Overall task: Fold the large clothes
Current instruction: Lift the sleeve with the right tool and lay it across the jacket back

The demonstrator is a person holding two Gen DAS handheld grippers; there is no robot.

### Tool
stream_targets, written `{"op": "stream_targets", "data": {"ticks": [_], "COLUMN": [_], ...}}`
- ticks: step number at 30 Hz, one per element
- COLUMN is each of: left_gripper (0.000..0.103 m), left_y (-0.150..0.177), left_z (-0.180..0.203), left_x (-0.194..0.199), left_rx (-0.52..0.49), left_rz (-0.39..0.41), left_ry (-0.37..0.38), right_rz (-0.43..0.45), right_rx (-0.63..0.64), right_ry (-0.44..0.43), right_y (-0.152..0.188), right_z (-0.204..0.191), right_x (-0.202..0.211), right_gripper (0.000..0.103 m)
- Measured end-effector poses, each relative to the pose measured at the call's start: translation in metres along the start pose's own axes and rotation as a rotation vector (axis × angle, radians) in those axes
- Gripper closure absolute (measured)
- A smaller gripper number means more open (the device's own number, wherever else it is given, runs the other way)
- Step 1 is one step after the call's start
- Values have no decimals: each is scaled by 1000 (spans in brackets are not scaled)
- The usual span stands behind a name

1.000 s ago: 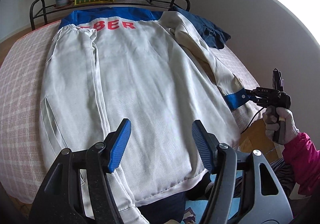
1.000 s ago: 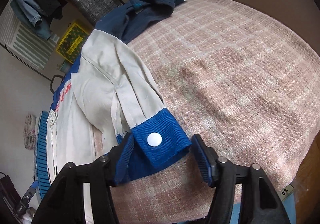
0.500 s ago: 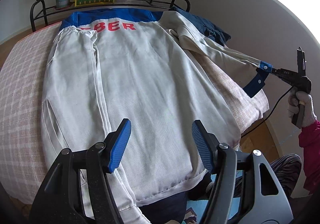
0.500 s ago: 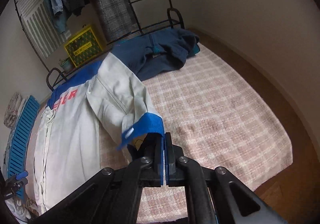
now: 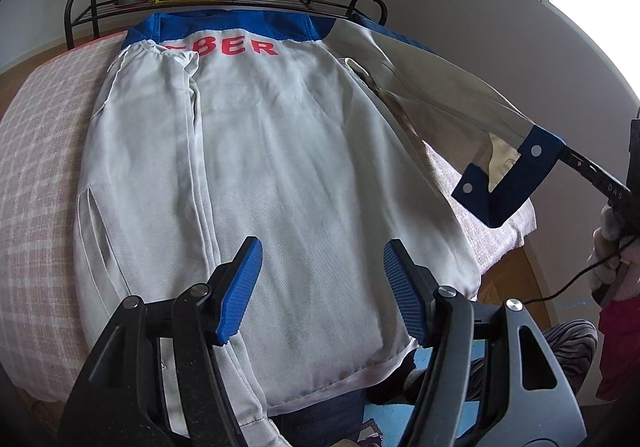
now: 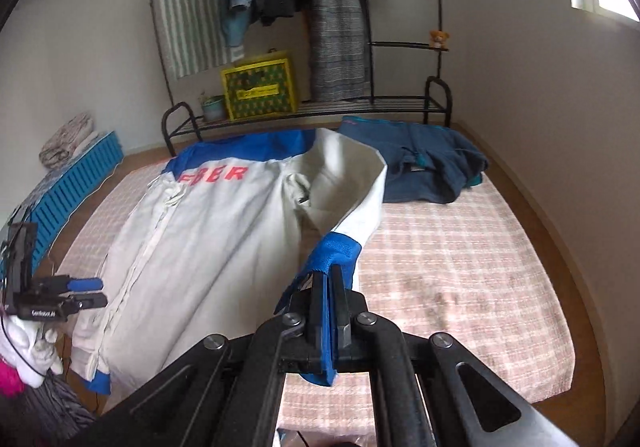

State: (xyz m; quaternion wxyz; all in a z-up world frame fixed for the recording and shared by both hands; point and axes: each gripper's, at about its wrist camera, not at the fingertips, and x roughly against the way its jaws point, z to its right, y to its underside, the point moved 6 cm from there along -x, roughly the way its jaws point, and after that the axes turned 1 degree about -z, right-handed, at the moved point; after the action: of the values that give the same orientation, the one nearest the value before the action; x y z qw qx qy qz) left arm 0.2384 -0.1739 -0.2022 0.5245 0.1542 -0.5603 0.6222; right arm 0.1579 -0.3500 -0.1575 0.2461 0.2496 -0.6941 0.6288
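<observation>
Jacket (image 5: 280, 167) is spread back-up on the bed (image 6: 460, 267); one sleeve (image 5: 160, 135) is already folded in. Other sleeve's blue cuff (image 6: 332, 251) is pinched and lifted by right gripper (image 6: 329, 311). Left gripper (image 5: 322, 287) is spread, empty, above hem. Sleeve fold and body folds judged left.

A yellow-green patterned box (image 6: 260, 89) and small potted plant (image 6: 212, 107) sit on the far black metal rack (image 6: 304, 113); a crumpled navy garment (image 6: 424, 163) lies far right on the pink checked bedcover (image 6: 460, 259).
</observation>
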Motion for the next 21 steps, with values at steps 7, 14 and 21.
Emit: {"op": "stream_targets", "data": {"ticks": [7, 14, 21], "left_gripper": [38, 38, 38], "left_y": [-5, -2, 5], "left_z": [-24, -48, -34], "left_x": [3, -6, -32], "left_rx": [112, 266, 264], "left_rz": [16, -11, -88], "left_ry": [36, 113, 165], "right_rz": [-76, -219, -297], "right_rx": [237, 511, 481], "right_ry": [-110, -229, -327], "right_y": [33, 101, 125], "right_z": [-99, -180, -175], "right_x": [-16, -36, -38], "right_gripper": [103, 103, 96]}}
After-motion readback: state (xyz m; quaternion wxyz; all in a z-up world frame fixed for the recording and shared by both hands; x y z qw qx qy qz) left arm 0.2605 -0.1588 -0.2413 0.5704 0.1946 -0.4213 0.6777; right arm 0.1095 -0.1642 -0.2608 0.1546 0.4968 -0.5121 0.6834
